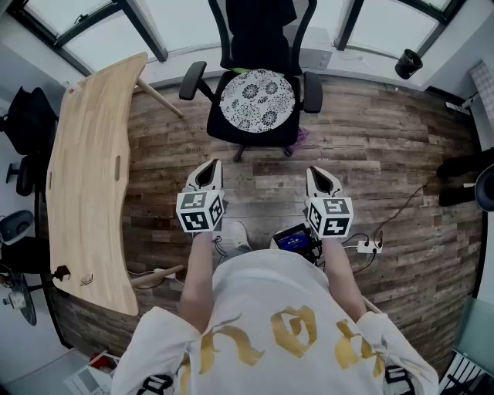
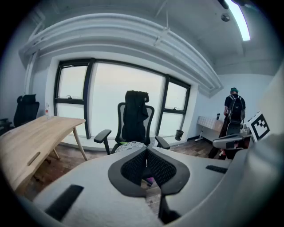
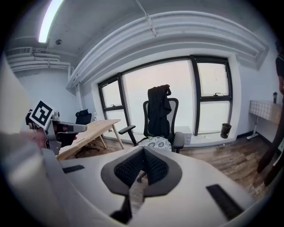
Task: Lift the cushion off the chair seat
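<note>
Room had dark plank floor [image 1: 386, 154], pale wooden table [image 1: 89, 177] at left, black-framed windows [image 2: 106, 97] ahead, ceiling strip light [image 2: 242, 20] on.

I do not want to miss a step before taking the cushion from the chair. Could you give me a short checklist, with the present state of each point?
1. Cushion lies flat on the chair seat: ok.
2. Left claw open to grip: not ok, shut and empty.
3. Right claw open to grip: not ok, shut and empty.
4. Claws at the cushion: not ok, both are short of the chair, over the floor.
5. Front of the seat free between the armrests: ok.
6. Jacket hung on the chair clear of the cushion: cannot tell.
</note>
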Action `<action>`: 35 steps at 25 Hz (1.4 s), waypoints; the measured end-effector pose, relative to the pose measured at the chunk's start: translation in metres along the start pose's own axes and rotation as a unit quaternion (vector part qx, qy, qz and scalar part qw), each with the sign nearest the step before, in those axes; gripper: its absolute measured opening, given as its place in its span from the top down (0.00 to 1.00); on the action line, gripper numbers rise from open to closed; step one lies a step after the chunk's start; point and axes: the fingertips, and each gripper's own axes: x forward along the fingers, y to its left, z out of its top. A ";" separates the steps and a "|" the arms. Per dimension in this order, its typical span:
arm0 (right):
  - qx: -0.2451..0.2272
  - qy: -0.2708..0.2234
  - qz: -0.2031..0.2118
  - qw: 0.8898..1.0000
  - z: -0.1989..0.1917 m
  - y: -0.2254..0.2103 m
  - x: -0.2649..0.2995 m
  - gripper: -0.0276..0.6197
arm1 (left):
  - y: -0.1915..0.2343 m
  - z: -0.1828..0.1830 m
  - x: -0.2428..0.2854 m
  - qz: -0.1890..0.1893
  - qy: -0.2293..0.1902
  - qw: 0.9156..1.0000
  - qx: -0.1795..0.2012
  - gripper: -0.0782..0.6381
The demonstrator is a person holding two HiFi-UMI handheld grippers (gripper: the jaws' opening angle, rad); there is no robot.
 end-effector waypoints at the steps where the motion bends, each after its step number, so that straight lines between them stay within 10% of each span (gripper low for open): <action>1: 0.000 -0.002 0.000 1.000 0.000 -0.001 -0.002 0.94 | -0.002 0.001 -0.002 0.003 -0.003 1.000 0.006 0.88; 21: 0.043 -0.018 0.008 0.999 -0.008 -0.031 -0.022 0.94 | -0.025 0.004 -0.017 0.002 -0.027 0.999 -0.018 0.88; 35: 0.052 0.004 -0.043 0.998 0.023 -0.085 0.079 0.94 | 0.026 0.024 0.095 0.016 0.003 1.000 -0.017 0.88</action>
